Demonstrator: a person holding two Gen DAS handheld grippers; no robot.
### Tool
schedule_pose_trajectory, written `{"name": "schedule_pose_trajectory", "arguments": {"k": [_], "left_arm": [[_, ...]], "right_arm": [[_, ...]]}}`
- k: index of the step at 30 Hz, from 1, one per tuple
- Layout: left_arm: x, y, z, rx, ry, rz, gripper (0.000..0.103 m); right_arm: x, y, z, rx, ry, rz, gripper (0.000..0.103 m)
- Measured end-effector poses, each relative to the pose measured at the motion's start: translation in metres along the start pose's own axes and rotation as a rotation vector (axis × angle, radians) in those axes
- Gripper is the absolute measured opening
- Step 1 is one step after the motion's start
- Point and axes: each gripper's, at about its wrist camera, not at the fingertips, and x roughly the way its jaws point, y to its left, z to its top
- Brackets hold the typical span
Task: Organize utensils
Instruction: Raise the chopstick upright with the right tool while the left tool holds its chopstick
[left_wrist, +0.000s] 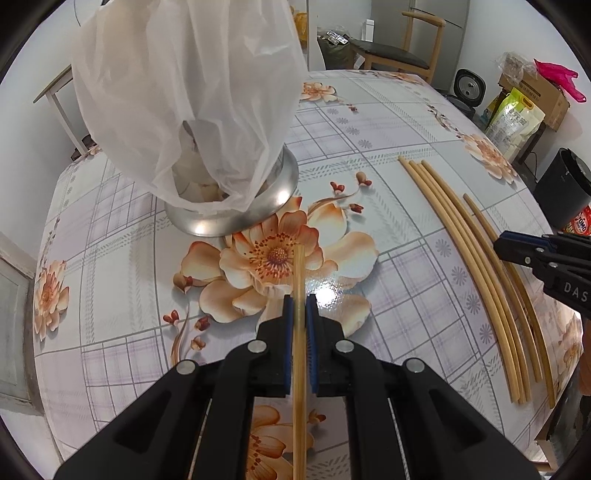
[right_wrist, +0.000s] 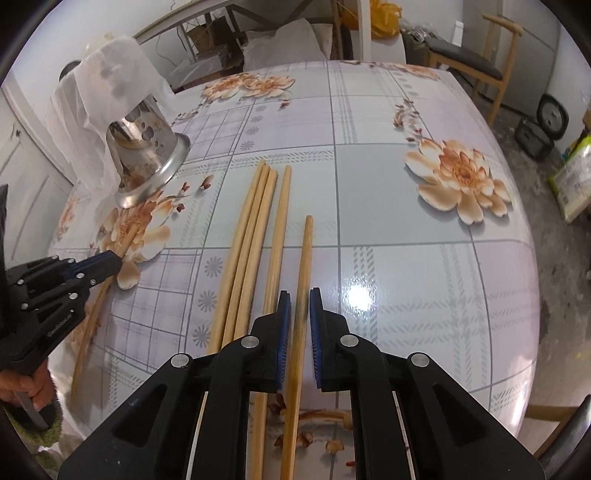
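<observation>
1. Six pale wooden chopsticks are showing in all, each long, slim, round and tapering to one end.
2. The left gripper (left_wrist: 300, 306) is pinching the held chopstick (left_wrist: 299, 273) between its ribbed blue pads, its jaws drawn nearly together. The stick's tip is poking out over a printed orange flower.
3. The right gripper (right_wrist: 299, 295) is standing narrowly apart, with the loose chopstick (right_wrist: 306, 251) running between its jaws. A thin gap is showing on each side, so the pads are not pressing it, and it seems to be lying flat on the cloth.
4. The four chopsticks (right_wrist: 258, 221) are lying just left of that one. Three are touching side by side and the fourth is sitting slightly apart.
5. The glossy tablecloth (right_wrist: 406, 258) is reflecting a bright lamp spot and carrying a grey check with flowers.
6. The utensil holder (right_wrist: 147, 147) is standing at the far left of the table: shiny steel, perforated with round holes, flaring to a wide foot.
7. A thin, crinkled, translucent plastic bag (left_wrist: 184, 92) is draping over the holder, hiding its mouth and contents. Only vague pale shapes are showing through.
8. The lower ends of the chopsticks are running out of frame behind the black gripper bodies.
9. A hand (right_wrist: 26, 384) gripping the left tool's handle is being cut off at the edge.
</observation>
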Motion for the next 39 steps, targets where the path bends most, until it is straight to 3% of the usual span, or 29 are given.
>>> {"name": "schedule_pose_trajectory", "arguments": {"k": [5,11,39], "left_arm": [[-0.001,-0.002,0.000,0.004,-0.001,0.008,0.006],[-0.001,-0.004,-0.001,0.011,-0.006,0.020,0.006],[0.000,-0.007,-0.001,0.021,-0.009,0.033,0.006]], "right_arm": [[0.000,0.004,-0.001,-0.028,-0.014,-0.053,0.005],[-0.004,-0.004,-0.002,0.037,-0.021,-0.008,0.004],[-0.044,-0.015,0.005,0.116,-0.097,0.084,0.004]]}}
